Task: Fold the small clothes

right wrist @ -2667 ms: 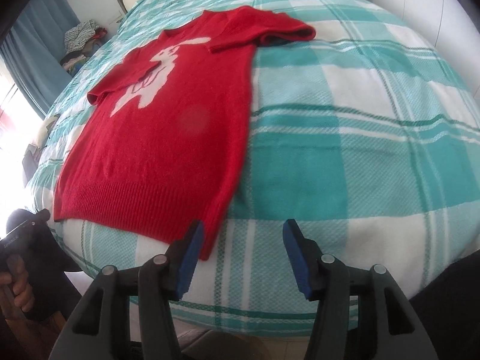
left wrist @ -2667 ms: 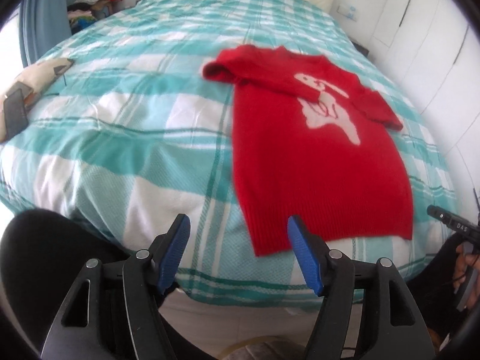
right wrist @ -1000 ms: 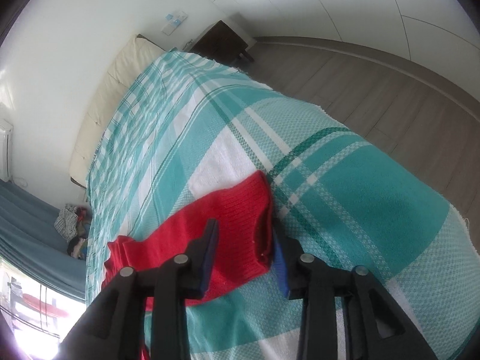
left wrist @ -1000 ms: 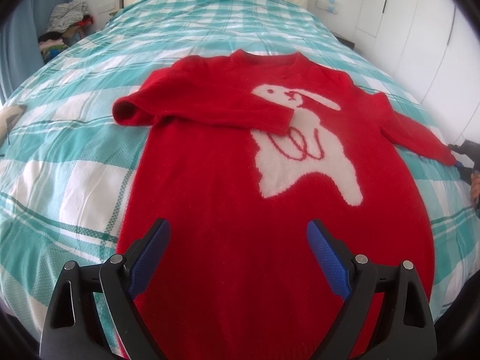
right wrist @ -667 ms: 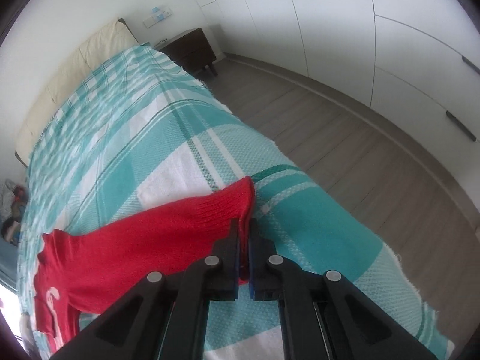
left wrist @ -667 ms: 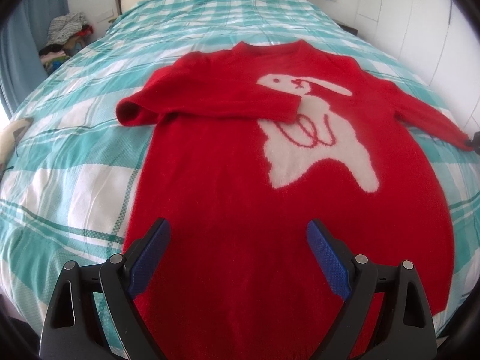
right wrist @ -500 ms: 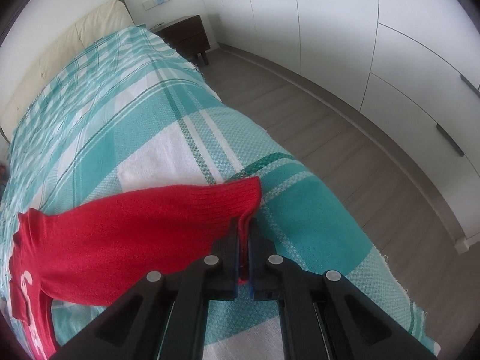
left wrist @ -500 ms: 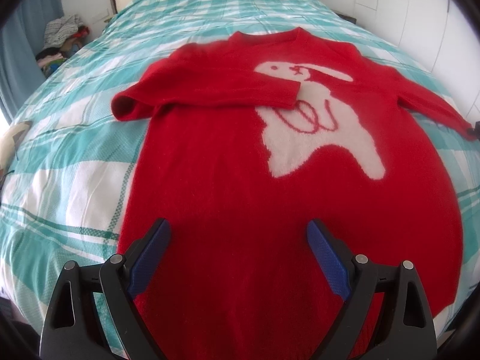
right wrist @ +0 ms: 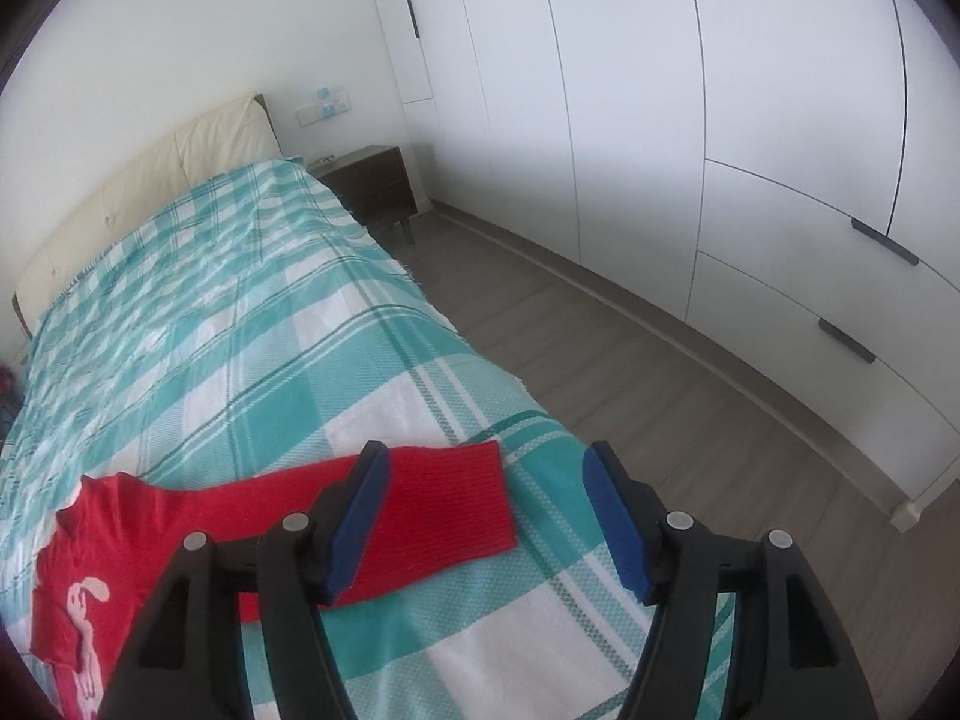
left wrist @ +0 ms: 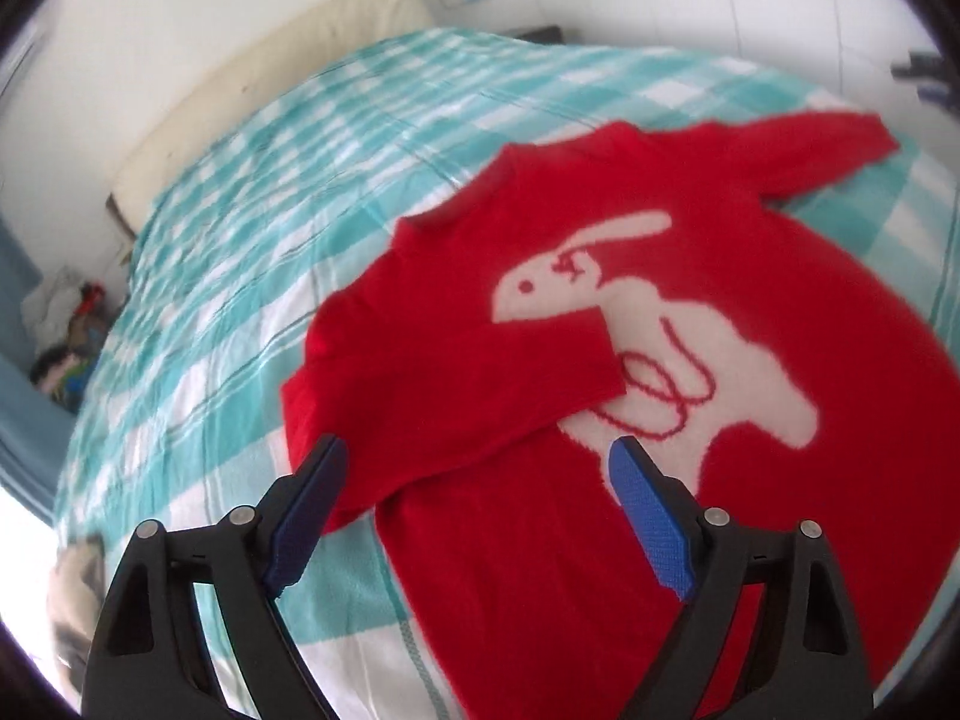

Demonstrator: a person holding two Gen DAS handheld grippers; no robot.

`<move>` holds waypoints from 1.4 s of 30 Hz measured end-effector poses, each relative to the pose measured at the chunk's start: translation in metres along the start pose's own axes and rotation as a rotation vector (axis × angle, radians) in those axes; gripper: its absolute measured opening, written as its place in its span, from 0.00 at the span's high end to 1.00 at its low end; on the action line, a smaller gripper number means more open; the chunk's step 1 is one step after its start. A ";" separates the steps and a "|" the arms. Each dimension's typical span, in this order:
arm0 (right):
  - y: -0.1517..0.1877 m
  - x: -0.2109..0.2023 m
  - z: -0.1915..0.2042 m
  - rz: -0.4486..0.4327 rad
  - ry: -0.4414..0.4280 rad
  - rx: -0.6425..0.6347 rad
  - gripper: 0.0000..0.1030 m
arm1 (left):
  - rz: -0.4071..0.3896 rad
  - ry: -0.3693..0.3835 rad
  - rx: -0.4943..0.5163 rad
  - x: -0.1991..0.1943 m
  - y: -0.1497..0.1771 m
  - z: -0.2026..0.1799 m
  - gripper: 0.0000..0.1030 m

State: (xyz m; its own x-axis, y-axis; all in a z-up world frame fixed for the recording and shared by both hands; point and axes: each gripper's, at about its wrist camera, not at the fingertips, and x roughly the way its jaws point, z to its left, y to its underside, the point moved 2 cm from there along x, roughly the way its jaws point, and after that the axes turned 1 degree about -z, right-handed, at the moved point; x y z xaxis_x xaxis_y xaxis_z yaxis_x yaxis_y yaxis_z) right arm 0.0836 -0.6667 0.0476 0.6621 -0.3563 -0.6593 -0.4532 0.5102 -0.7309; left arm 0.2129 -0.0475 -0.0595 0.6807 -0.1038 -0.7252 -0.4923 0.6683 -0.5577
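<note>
A red sweater with a white rabbit lies flat on the teal checked bedspread. One sleeve is folded across the chest. My left gripper hovers over that folded sleeve, jaws wide and closing slightly, with nothing pressed between the pads. The other sleeve lies stretched out flat toward the bed's edge. Above its cuff my right gripper is opening, and the pads do not touch the cloth.
A cream headboard stands at the far end of the bed. White wardrobe doors, a dark nightstand and wooden floor lie past the bed's edge. A heap of clothes sits beside the bed.
The right gripper was shut on the sleeve cuff; it has let go, opened and risen. The left gripper has rolled and shifted toward the folded sleeve.
</note>
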 end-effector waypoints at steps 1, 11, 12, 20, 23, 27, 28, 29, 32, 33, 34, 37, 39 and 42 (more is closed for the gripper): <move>0.003 -0.002 0.006 0.005 -0.015 -0.012 0.36 | 0.021 -0.001 0.065 0.012 0.000 -0.009 0.15; 0.014 0.004 0.038 0.010 -0.040 -0.113 0.36 | 0.002 0.050 0.249 0.062 -0.020 -0.043 0.46; 0.014 0.005 0.038 0.011 -0.042 -0.114 0.36 | 0.015 0.082 0.214 0.065 -0.020 -0.041 0.84; 0.014 0.000 0.041 -0.004 -0.067 -0.122 0.36 | -0.155 0.017 -0.574 -0.006 0.013 0.129 0.91; 0.014 -0.002 0.044 -0.004 -0.082 -0.125 0.36 | -0.164 -0.144 -0.975 -0.035 0.079 0.224 0.91; 0.016 -0.004 0.053 -0.008 -0.097 -0.141 0.36 | -0.080 -0.365 -1.252 -0.044 0.166 0.280 0.91; 0.017 -0.004 0.056 -0.009 -0.098 -0.147 0.36 | -0.054 -0.401 -1.288 -0.043 0.183 0.284 0.91; 0.018 -0.003 0.059 -0.008 -0.098 -0.155 0.36 | -0.023 -0.428 -1.317 -0.040 0.199 0.286 0.91; 0.023 -0.001 0.068 0.001 -0.097 -0.177 0.36 | 0.095 -0.454 -1.361 -0.020 0.230 0.282 0.92; 0.025 0.000 0.070 0.006 -0.098 -0.183 0.36 | 0.136 -0.459 -1.360 -0.013 0.236 0.279 0.92; 0.027 0.001 0.073 0.010 -0.100 -0.189 0.36 | 0.178 -0.467 -1.358 -0.008 0.241 0.277 0.92; 0.030 0.001 0.078 0.011 -0.107 -0.202 0.36 | 0.269 -0.465 -1.379 0.002 0.258 0.273 0.92; 0.032 0.001 0.081 0.007 -0.104 -0.213 0.36 | 0.318 -0.452 -1.402 0.009 0.268 0.273 0.92; 0.035 0.003 0.083 0.015 -0.098 -0.223 0.36 | 0.369 -0.426 -1.429 0.019 0.280 0.274 0.92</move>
State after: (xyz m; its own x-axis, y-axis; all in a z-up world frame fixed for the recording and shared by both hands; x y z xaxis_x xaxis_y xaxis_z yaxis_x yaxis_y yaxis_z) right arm 0.1191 -0.5848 0.0343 0.7038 -0.2669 -0.6583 -0.5770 0.3257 -0.7490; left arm 0.2363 0.3395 -0.1193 0.3844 0.2819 -0.8791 -0.5868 -0.6605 -0.4684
